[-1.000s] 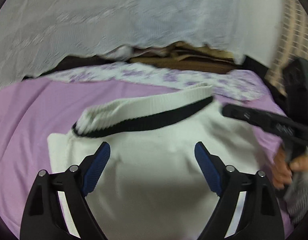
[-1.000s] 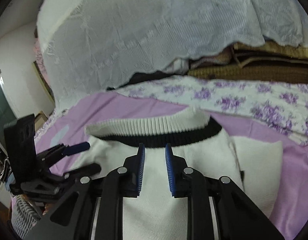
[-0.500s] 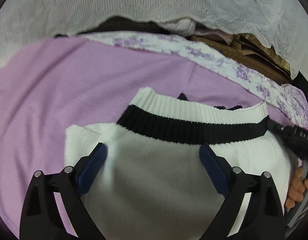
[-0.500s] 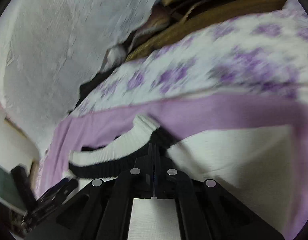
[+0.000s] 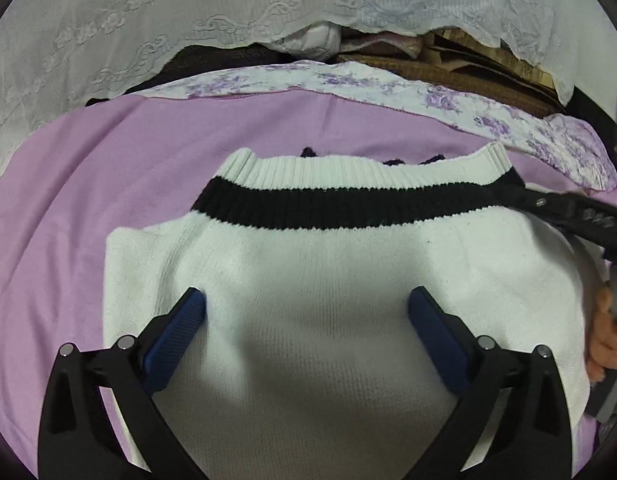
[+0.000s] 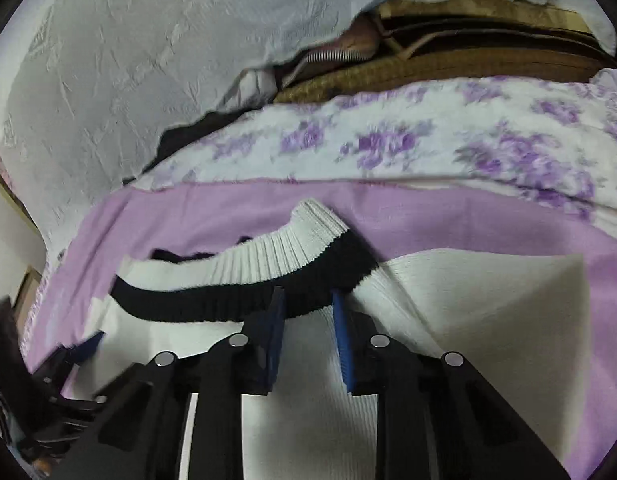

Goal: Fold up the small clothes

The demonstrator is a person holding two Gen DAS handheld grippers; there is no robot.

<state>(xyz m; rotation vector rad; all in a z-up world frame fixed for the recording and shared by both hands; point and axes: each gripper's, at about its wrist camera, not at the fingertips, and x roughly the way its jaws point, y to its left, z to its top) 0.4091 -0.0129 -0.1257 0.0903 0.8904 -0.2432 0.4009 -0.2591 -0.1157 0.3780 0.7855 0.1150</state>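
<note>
White knit sweater (image 5: pixel 328 280) w/ black-striped ribbed hem lies folded on the pink bedsheet (image 5: pixel 108 168). Judging by look: soft, light, floppy, not slippery; best pinched at the ribbed hem or a folded corner, thicker there. Left hand-held gripper (image 5: pixel 306 312) jaws wide apart over the knit, have just been opening, nothing clamped. Right hand-held gripper (image 6: pixel 308 312) was shut on the hem half a sec ago; jaws have just been opening, now slightly apart w/ hem between.

Left hand-held gripper (image 5: pixel 306 312): black frame, blue ribbed pads (image 5: pixel 176 340), silver screws; right (image 6: pixel 308 312) alike.
</note>
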